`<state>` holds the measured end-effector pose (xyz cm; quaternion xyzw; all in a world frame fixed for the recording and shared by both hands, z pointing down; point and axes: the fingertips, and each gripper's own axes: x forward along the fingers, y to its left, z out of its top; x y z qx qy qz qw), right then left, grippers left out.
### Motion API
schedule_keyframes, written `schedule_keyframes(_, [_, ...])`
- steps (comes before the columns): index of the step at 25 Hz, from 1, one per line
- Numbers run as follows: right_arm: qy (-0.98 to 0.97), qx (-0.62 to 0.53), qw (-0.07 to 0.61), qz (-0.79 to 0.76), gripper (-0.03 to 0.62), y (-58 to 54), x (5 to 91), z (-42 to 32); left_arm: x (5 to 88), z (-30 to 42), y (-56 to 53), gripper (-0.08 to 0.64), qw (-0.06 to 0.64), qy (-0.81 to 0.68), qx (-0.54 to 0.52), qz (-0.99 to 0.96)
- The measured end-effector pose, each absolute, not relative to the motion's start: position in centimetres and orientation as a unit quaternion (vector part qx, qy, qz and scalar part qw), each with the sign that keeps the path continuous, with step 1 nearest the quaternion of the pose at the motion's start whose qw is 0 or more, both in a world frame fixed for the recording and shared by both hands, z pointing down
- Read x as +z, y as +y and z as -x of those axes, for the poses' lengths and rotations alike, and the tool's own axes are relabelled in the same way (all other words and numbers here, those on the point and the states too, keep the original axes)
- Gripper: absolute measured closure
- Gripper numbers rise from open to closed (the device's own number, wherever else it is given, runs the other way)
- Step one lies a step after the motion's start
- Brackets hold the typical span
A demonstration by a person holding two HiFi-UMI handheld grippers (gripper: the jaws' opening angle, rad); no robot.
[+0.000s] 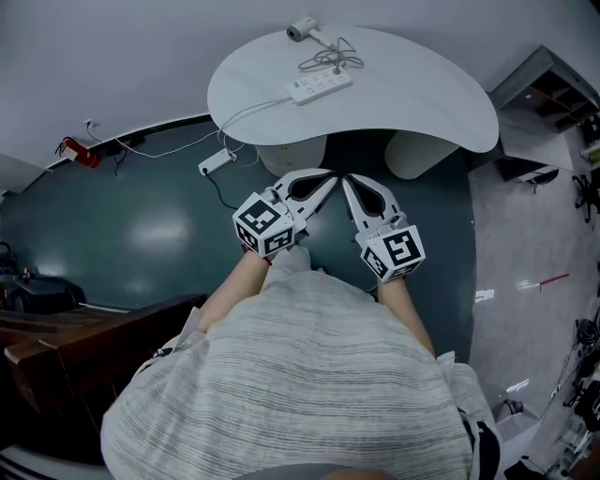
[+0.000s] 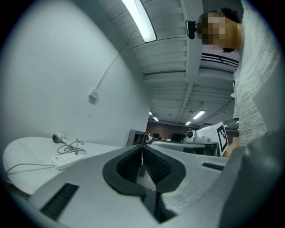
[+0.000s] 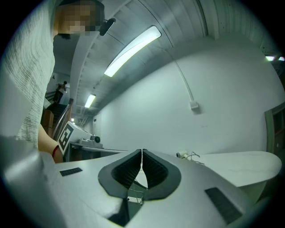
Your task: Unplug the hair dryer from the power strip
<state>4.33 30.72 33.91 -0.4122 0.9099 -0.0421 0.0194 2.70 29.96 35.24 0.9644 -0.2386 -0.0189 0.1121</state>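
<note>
On the white rounded table (image 1: 412, 103) lies a white power strip (image 1: 320, 84) with the hair dryer's coiled cord (image 1: 333, 59) plugged into it. The small white hair dryer (image 1: 302, 29) rests at the table's far edge. In the left gripper view the strip (image 2: 67, 159) and dryer (image 2: 58, 138) show far off at the left; in the right gripper view the dryer (image 3: 180, 155) is tiny at centre right. My left gripper (image 1: 333, 175) and right gripper (image 1: 345, 178) are held side by side before my body, short of the table. Both are shut with nothing between the jaws.
The strip's white lead runs off the table's left edge down to a floor socket (image 1: 217, 161). A dark green floor (image 1: 141, 225) spreads left. Dark furniture (image 1: 56, 328) stands at bottom left, a shelf unit (image 1: 553, 94) at the right. A person stands behind me.
</note>
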Motion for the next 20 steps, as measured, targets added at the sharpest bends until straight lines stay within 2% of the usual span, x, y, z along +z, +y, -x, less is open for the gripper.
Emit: schedule_keyframes(20, [0.899,-0.059,-0.007,0.433,0.565,14.4,35.4,-2.5,36.3,-0.9,12.8,0.549,0.129,-0.225,-0.026,-0.966])
